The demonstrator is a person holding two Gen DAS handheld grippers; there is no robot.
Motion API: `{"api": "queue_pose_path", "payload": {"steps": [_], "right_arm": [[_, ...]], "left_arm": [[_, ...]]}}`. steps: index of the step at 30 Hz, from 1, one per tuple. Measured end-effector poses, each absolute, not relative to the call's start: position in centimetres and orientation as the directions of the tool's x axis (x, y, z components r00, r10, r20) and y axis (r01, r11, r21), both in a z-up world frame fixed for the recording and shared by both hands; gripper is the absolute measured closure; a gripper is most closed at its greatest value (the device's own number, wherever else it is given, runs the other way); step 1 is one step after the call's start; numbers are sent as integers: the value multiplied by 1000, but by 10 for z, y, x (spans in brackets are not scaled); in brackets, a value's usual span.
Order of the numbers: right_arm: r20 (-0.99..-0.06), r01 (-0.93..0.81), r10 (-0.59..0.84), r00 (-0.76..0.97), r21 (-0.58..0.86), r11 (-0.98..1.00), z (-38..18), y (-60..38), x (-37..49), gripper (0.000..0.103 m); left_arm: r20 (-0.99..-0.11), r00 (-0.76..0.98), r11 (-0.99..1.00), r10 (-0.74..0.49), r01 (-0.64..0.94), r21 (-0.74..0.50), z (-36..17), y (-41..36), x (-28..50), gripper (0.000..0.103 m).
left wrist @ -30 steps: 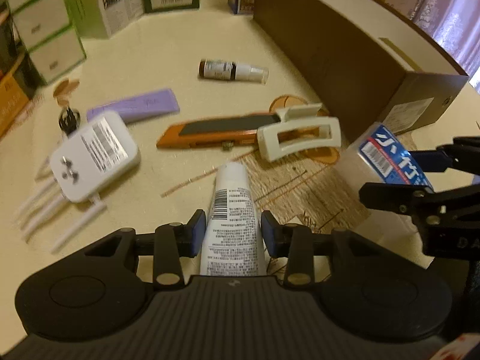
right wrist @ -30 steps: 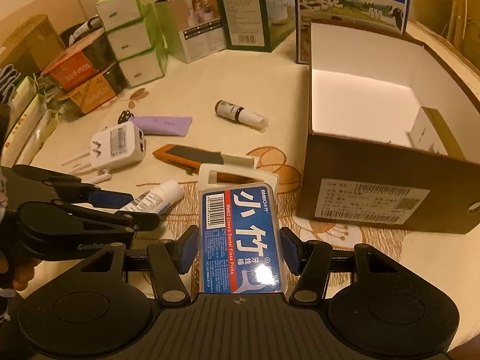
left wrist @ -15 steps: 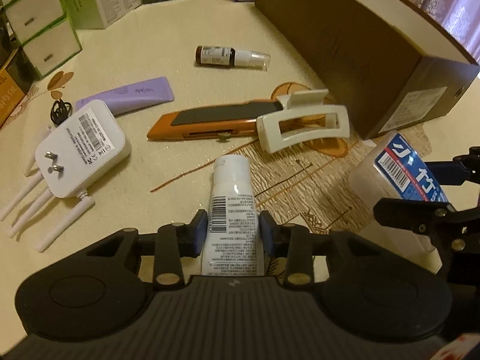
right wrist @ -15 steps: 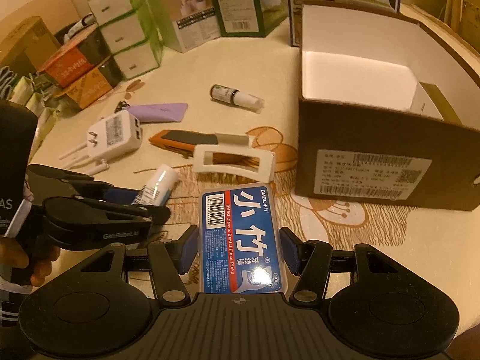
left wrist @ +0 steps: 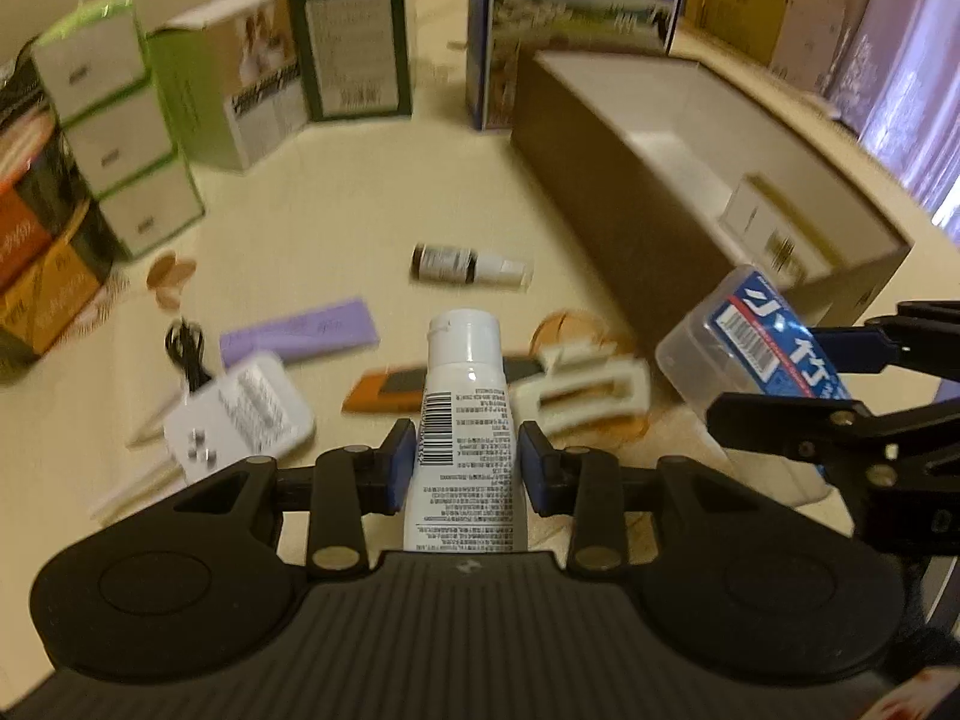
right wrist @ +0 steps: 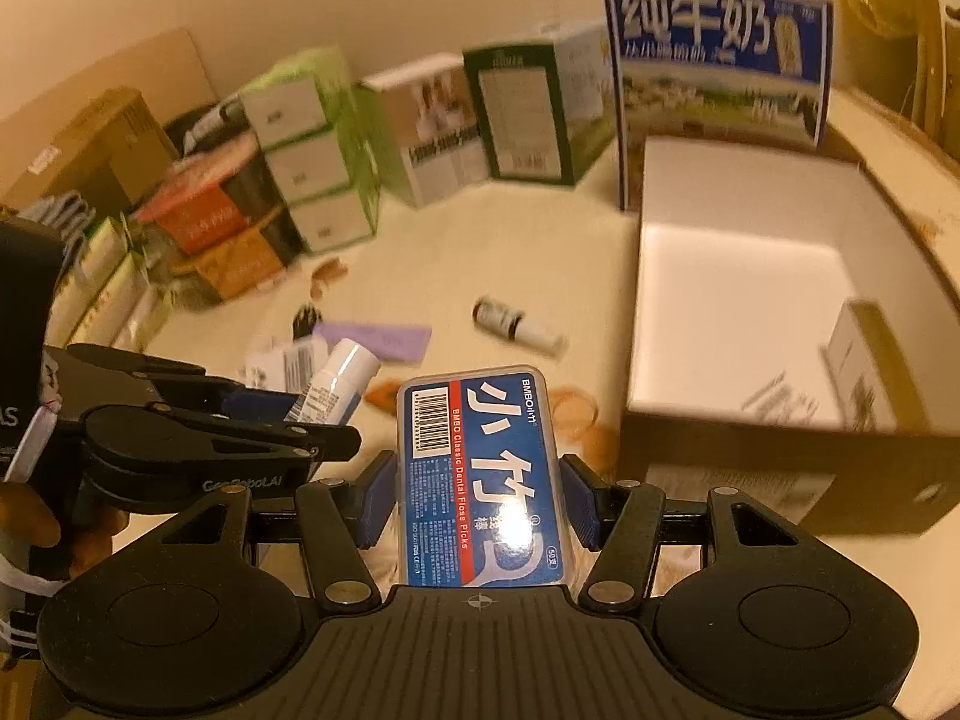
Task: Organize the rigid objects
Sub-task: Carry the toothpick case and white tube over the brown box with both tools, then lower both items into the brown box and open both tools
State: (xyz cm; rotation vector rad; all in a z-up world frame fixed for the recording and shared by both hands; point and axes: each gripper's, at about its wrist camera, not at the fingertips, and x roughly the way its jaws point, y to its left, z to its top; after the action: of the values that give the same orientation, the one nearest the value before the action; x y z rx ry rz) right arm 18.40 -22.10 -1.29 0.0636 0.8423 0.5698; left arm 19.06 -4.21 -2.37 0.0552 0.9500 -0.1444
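Blue pads of the left gripper (left wrist: 467,461) pressed on both sides of a white tube (left wrist: 465,420), cap end pointing away, smooth and round, with small print and a barcode down its side. Held up off the table, above the mess below. Blue pads of the right gripper (right wrist: 479,495) squeezed the same way on a flat floss pick box (right wrist: 482,474), clear hard plastic with a shiny blue and red label and round corners. Also up in the air, just in front of the brown box (right wrist: 774,450). Looks like the carry step: both things picked, not yet put away. Next, probably over the near wall of that cardboard box and down onto its white floor, then pads apart. Needs enough height to clear the wall, and care near the small carton (right wrist: 864,360) already standing inside at the right. Left on the cream tablecloth (left wrist: 360,210): a white hair claw (left wrist: 591,396), hard and open in the middle, lying against an orange and black cutter (left wrist: 390,387), long and flat; a flat purple strip (left wrist: 300,336); a white plug block (left wrist: 240,414) with thin white cables; a small dark bottle (left wrist: 468,264) on its side with a pale cap. Farther back, green and white cartons (left wrist: 120,138) in a stack and a tall blue milk carton (right wrist: 720,54), all stiff card with sharp edges.
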Motion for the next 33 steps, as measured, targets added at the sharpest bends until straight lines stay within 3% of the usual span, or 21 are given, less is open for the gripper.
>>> {"api": "queue_pose_path", "payload": {"steps": [18,33], "right_arm": [[-665,-312,371,649,211,926,27,-329,289,49],[-740,-274,348,576,226,935,-21,-366,356,49]], "left_arm": [[-747,613,957,-259,269,-111,45,-147,293,71],[-825,522,963,-218,252,-95,-11,-202,371,71]]}}
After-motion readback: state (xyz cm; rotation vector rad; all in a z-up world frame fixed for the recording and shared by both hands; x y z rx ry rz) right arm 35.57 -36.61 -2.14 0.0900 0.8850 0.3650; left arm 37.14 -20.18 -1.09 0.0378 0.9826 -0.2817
